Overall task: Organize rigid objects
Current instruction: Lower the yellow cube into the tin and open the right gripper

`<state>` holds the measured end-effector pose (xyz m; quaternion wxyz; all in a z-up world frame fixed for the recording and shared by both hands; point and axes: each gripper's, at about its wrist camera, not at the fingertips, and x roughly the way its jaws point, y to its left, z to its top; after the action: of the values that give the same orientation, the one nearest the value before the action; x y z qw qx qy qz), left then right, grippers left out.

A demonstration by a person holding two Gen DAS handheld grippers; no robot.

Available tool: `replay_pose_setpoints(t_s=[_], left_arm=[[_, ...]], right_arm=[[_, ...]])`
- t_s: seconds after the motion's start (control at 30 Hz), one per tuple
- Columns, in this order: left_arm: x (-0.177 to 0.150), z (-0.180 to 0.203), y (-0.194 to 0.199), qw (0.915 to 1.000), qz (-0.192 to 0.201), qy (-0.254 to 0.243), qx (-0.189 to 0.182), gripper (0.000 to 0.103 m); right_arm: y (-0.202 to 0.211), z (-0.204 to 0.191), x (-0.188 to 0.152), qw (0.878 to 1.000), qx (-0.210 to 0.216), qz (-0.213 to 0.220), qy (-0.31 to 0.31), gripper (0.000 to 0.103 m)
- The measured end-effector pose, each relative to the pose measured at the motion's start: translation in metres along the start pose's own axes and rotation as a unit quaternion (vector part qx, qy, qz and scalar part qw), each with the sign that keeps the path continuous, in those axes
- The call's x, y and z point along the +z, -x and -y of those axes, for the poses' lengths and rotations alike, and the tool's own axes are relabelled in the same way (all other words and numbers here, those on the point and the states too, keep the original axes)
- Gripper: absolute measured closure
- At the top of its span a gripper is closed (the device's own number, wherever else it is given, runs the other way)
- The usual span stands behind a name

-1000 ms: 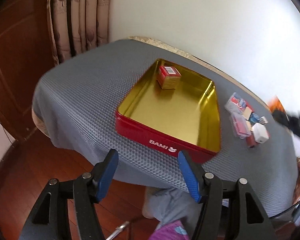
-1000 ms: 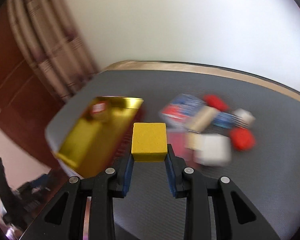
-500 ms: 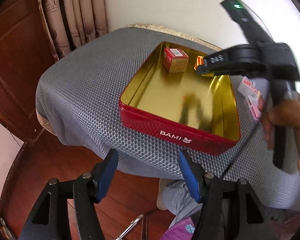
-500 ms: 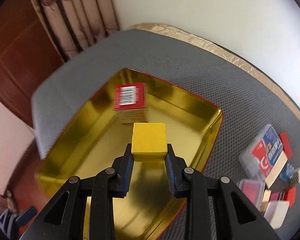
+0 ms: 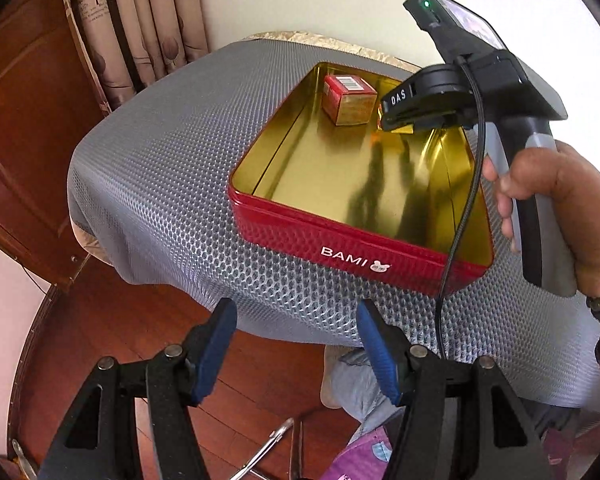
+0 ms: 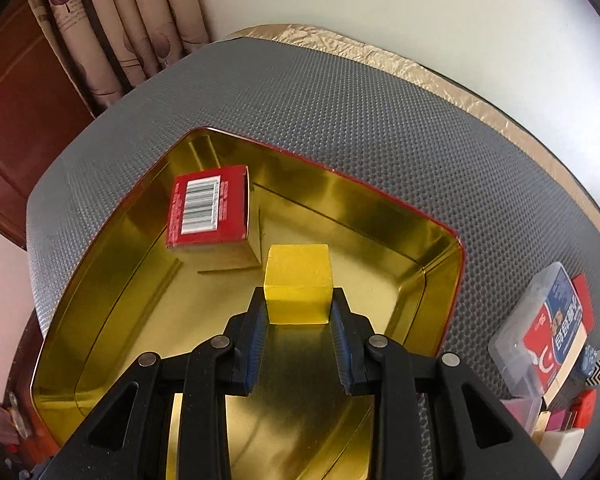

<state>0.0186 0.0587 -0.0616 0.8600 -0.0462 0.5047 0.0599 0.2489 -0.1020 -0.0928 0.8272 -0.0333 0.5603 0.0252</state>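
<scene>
A red tin (image 5: pixel 284 222) with a gold inside (image 6: pixel 100 304) lies on the grey mat. A red barcode box (image 6: pixel 208 208) (image 5: pixel 350 100) stands in its far corner. My right gripper (image 6: pixel 298 300) is shut on a yellow block (image 6: pixel 298 280), low over the tin floor just right of the red box. In the left wrist view a hand (image 5: pixel 560 200) holds that right gripper's body (image 5: pixel 460 92) over the tin, and only a sliver of the block (image 5: pixel 396 128) shows beneath it. My left gripper (image 5: pixel 296 340) hangs open at the table's near edge with nothing between its fingers.
Several small items lie on the mat right of the tin: a clear card case (image 6: pixel 548 332), red pieces (image 6: pixel 584 406), a white block (image 6: pixel 562 442). A curtain (image 5: pixel 140 20) and a wooden panel (image 5: pixel 20 120) stand at the left. Wooden floor (image 5: pixel 100 320) lies below the table edge.
My right gripper carried the yellow block from beside the pile of small items leftward over the tin and lowered it beside the red box. The left gripper barely shifted and stayed open.
</scene>
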Motion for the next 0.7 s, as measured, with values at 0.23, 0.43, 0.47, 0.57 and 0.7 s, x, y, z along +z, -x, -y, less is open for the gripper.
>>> replay_pose_setpoints(t_s=[0.23, 0.43, 0.47, 0.57, 0.7], left_arm=[[0.0, 0.002, 0.001, 1.0, 0.0, -0.009, 0.002, 0.039], [0.0, 0.003, -0.001, 0.9999, -0.006, -0.012, 0.001, 0.039], [0.0, 0.004, -0.001, 0.9999, -0.007, -0.014, 0.001, 0.039], [-0.001, 0.006, -0.001, 0.9998, -0.006, -0.021, 0.003, 0.039], [-0.003, 0.01, 0.005, 0.9994, 0.007, -0.033, 0.004, 0.039]], right_arm=[[0.012, 0.001, 0.0, 0.999, 0.01, 0.035, -0.016, 0.052], [0.041, 0.009, -0.006, 0.995, 0.025, 0.09, -0.029, 0.047], [0.05, 0.013, -0.011, 0.994, 0.034, 0.1, -0.035, 0.046], [0.073, 0.028, -0.03, 0.989, 0.042, 0.13, -0.056, 0.038], [0.113, 0.072, -0.089, 0.979, 0.01, 0.179, -0.099, 0.021]])
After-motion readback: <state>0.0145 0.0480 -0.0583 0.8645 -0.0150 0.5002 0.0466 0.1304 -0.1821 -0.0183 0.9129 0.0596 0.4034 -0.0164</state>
